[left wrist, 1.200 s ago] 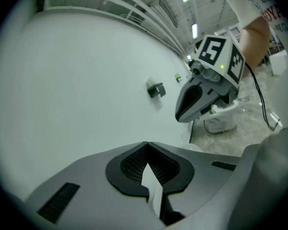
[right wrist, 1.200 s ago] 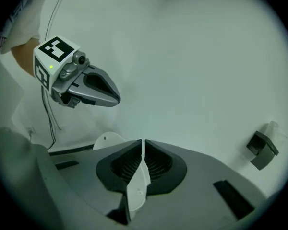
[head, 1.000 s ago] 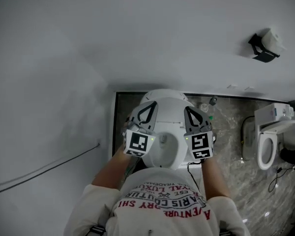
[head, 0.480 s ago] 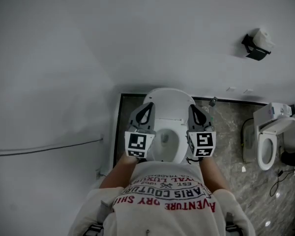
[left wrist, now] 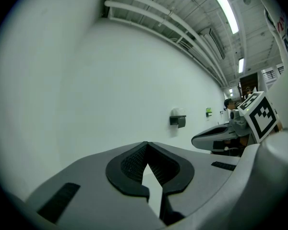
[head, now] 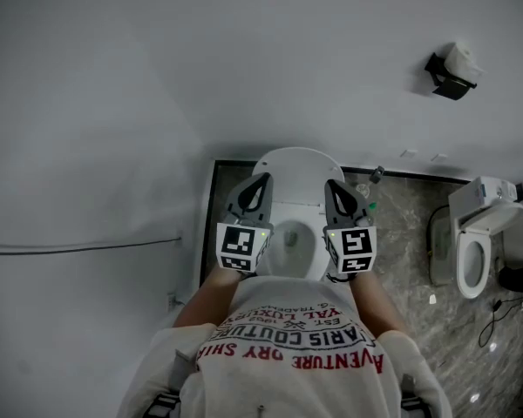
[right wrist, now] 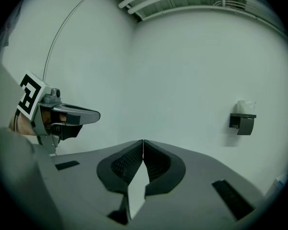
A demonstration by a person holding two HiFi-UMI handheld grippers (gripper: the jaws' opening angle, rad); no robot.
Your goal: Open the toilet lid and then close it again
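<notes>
The toilet lid (head: 295,171) stands raised at the rear edge of the toilet, against the wall (head: 244,59). The bowl (head: 289,244) lies open below it.

The left gripper (head: 262,179) hangs over the left side of the bowl and the right gripper (head: 330,184) over the right side. Both point toward the lid. The head view does not show whether either tip touches the lid.

In the left gripper view, the left gripper (left wrist: 147,143) has its jaws closed tip to tip, with nothing between them. The right gripper (right wrist: 143,141) shows the same condition in its own view. Beyond both jaw pairs only the wall is visible.

A toilet paper holder (head: 451,66) is mounted on the wall to the right. A second toilet (head: 475,251) stands well apart, at the right edge of the marble floor (head: 401,233).
</notes>
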